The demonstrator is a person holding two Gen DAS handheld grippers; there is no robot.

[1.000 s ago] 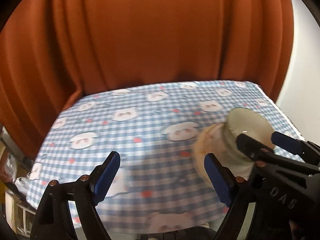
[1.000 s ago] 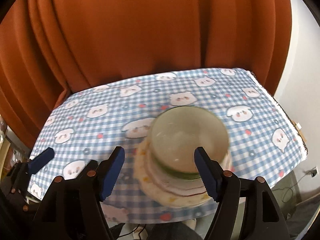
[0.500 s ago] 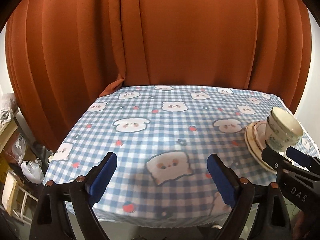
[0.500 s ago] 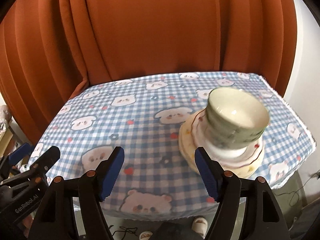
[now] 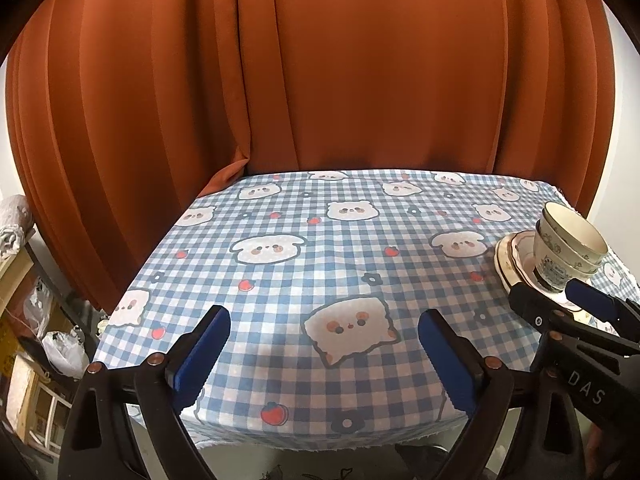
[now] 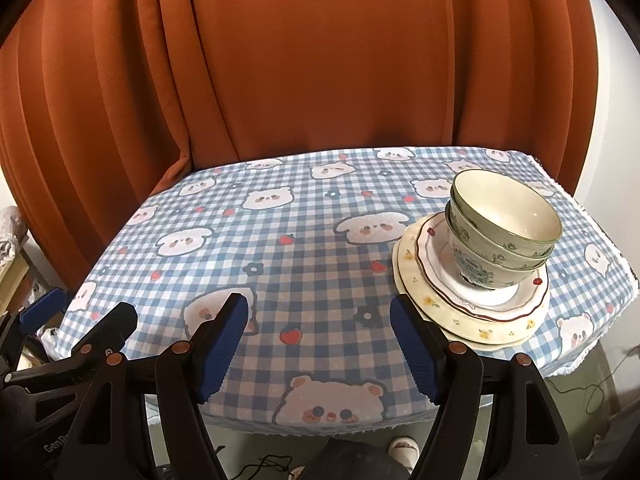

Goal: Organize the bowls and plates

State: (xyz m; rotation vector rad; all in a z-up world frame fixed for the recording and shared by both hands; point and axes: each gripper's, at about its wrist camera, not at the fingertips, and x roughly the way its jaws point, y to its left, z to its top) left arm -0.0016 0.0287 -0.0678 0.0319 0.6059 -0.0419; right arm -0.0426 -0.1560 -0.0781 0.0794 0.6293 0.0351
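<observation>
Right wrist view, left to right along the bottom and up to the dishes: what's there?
Left gripper, its jaws opening and empty → right gripper, open and empty → plates → stacked bowls.

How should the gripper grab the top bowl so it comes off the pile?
Probably by its rim: one finger inside the top bowl, one outside, coming from above on the near side. It sits nested upright in another bowl on the plates, so its sides are mostly hidden and only the rim stands free. The right gripper is open and nearest.
</observation>
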